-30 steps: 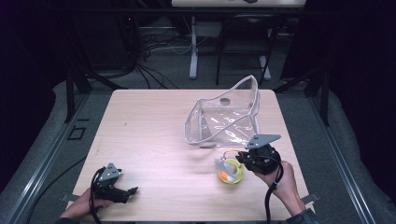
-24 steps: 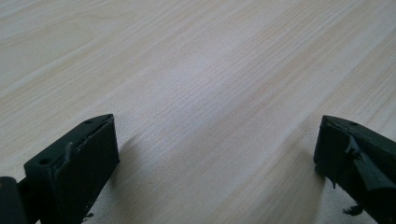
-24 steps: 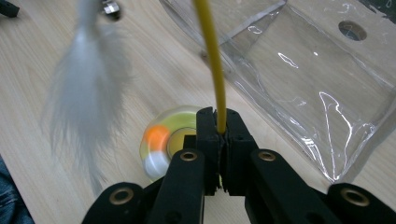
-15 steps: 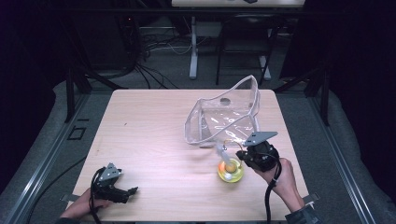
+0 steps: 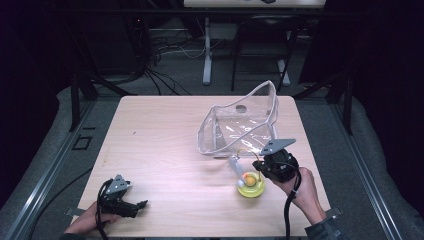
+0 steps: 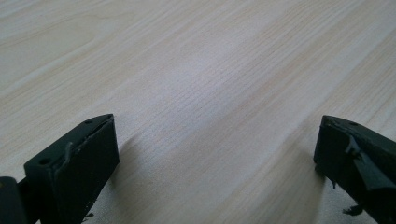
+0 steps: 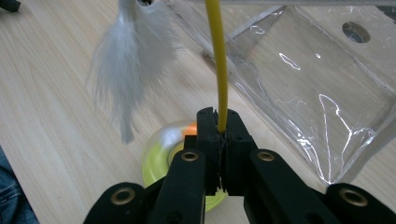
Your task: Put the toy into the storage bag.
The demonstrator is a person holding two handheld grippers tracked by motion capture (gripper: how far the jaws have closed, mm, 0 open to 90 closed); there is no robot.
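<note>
— Yellow is what I notice first. What do the right tongs (image 7: 218,122) hold?

— A thin yellow stalk (image 7: 217,60), pinched tight between jaws that have closed on it. The stalk rises from the jaws to a white feather (image 7: 122,65) that hangs beside it, above the pale wooden desk (image 5: 160,130).

— And below the jaws?

— A round yellow-green base (image 7: 156,156) with an orange ball (image 7: 190,127) in it, standing on the desk. From above, the base (image 5: 251,188) sits near the desk's right front, just beside the right tongs (image 5: 261,170), with the ball (image 5: 248,177) on top.

— Where is the clear bag?

— The clear plastic bag (image 5: 240,122) stands open on the desk just behind the toy, its mouth up. In the right gripper view it lies to the right of the stalk (image 7: 322,93).

— The left tongs?

— The left tongs (image 6: 215,154) are spread wide, holding nothing, their black jaws low over bare wood. From above they rest at the desk's left front corner (image 5: 141,204), well apart from the toy.

— Anything changed from a second ago?

— The right hand (image 5: 300,187) and its tongs have drawn slightly back toward the person and to the right, and the base has gone with them, a little farther from the bag. The left tongs and the bag are where they were.
</note>
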